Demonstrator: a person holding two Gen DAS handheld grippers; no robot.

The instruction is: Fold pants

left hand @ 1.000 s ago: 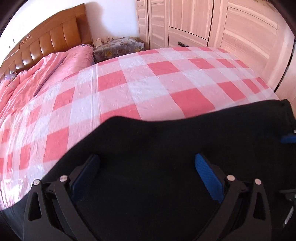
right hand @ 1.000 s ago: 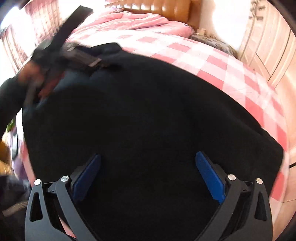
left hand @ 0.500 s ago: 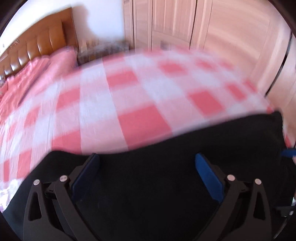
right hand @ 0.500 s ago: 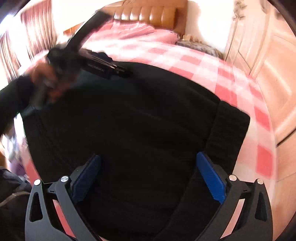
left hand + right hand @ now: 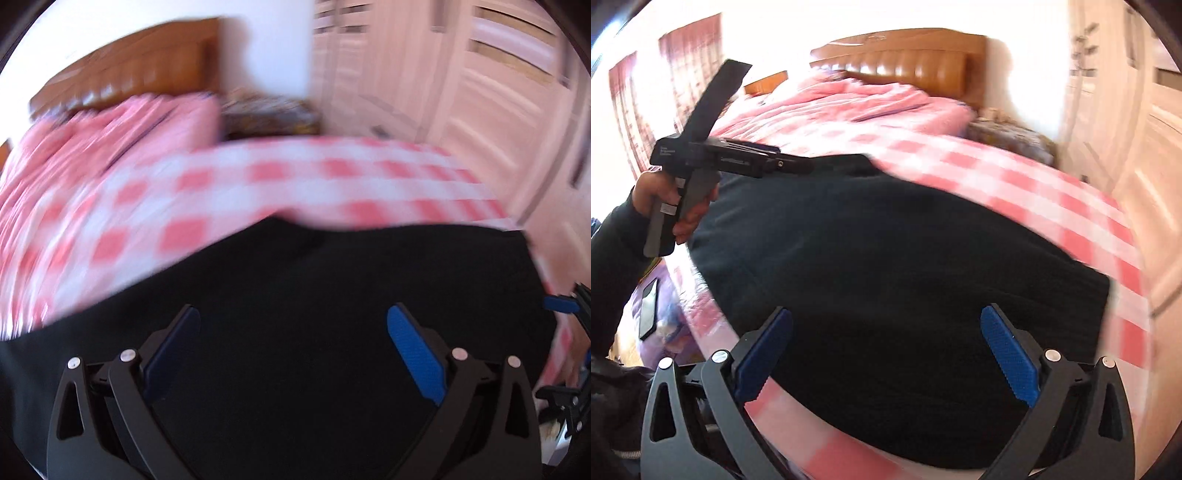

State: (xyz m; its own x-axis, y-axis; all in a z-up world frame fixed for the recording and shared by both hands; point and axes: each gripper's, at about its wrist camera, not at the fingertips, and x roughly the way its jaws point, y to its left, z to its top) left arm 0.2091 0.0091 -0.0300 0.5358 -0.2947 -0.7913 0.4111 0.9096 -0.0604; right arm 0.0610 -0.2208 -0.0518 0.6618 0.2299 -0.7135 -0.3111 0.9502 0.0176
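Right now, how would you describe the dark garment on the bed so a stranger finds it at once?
Find the large bed with the pink and white checked sheet and the brown padded headboard. At its foot end, away from the crumpled pink quilt, lie the black fleecy pants, spread flat. They are the only dark thing on the bed's pink covers.
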